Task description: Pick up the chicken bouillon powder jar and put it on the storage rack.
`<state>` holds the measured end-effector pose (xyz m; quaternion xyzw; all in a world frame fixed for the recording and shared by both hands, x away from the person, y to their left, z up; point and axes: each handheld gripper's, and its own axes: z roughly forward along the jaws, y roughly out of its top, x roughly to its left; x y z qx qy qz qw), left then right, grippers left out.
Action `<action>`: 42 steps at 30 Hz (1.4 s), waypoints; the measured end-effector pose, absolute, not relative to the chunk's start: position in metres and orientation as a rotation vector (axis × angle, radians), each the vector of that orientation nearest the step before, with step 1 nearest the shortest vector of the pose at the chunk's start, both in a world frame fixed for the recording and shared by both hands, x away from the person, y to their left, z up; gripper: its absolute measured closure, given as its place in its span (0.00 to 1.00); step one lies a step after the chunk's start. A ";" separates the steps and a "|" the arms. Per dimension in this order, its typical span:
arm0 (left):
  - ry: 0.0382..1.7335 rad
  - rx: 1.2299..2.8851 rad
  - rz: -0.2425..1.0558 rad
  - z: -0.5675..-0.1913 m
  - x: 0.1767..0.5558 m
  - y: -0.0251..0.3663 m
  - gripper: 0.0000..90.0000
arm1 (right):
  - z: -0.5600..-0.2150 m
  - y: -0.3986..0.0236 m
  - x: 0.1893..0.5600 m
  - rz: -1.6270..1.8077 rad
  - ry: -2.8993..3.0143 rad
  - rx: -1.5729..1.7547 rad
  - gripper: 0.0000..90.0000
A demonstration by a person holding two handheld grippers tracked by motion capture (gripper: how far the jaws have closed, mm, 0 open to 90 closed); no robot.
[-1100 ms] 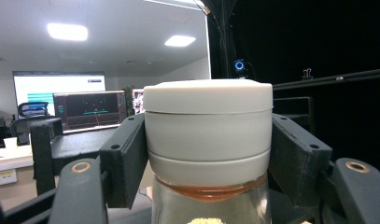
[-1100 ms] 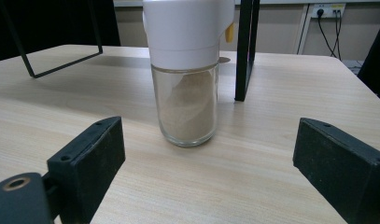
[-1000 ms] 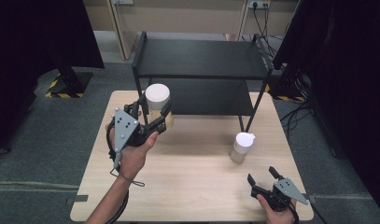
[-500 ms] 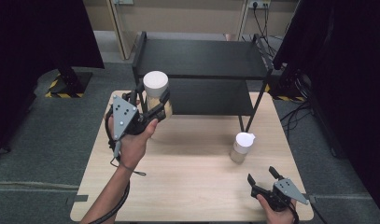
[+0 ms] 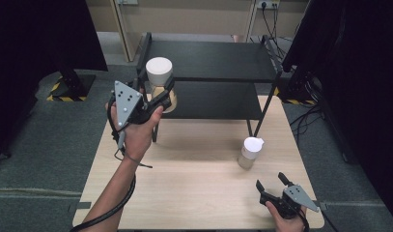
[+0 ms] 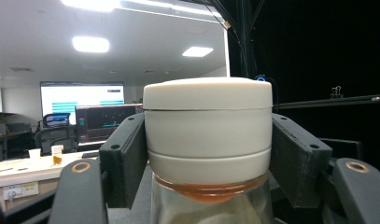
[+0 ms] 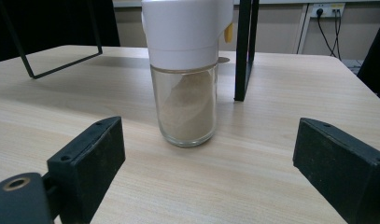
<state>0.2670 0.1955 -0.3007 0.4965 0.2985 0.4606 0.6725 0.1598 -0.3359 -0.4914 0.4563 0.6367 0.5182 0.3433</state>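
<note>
Glass jar with a round white lid [image 5: 159, 77] and tan contents, clamped at the lid between the black jaws of the left gripper [image 5: 161, 92], both pads pressed flat against the lid's sides. Held in the air, upright, over the left far corner of the light wooden table [image 5: 194, 193], just in front of the left end of the black two-tier metal shelf [image 5: 213, 60] standing along the table's far edge. Seen in the left gripper view with lid [image 6: 207, 126] level, an orange seal ring showing beneath it, clear glass below. Left hand [image 5: 136, 133] wrapped round the gripper's body, grey three-cornered plate on top facing up, cable trailing down the forearm toward the near edge.

Second glass jar with a white flip-top dispenser cap [image 5: 249, 152] and pale beige powder, standing upright on the table near the right edge, just beside the shelf's right front leg [image 5: 259, 113]. Same jar [image 7: 187, 74] straight ahead in the right gripper view, powder banked at a slant inside, small yellow tab on the cap's right side, black leg close behind it.

Right gripper [image 5: 272, 182] resting low at the right near corner of the table, jaws spread wide with nothing between them, pointed at the capped jar and well apart from it. Right hand [image 5: 286, 220] gripping it at the near edge.
</note>
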 end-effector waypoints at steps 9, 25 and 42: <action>0.689 1.114 1.050 -0.289 0.275 0.196 0.37 | -0.491 -0.336 0.160 1.346 1.655 1.188 0.10; 0.707 1.090 1.066 -0.266 0.288 0.193 0.37 | -0.491 -0.336 0.160 1.346 1.655 1.191 0.10; 0.765 1.115 1.098 -0.248 0.314 0.190 0.37 | -0.491 -0.336 0.160 1.345 1.656 1.187 0.10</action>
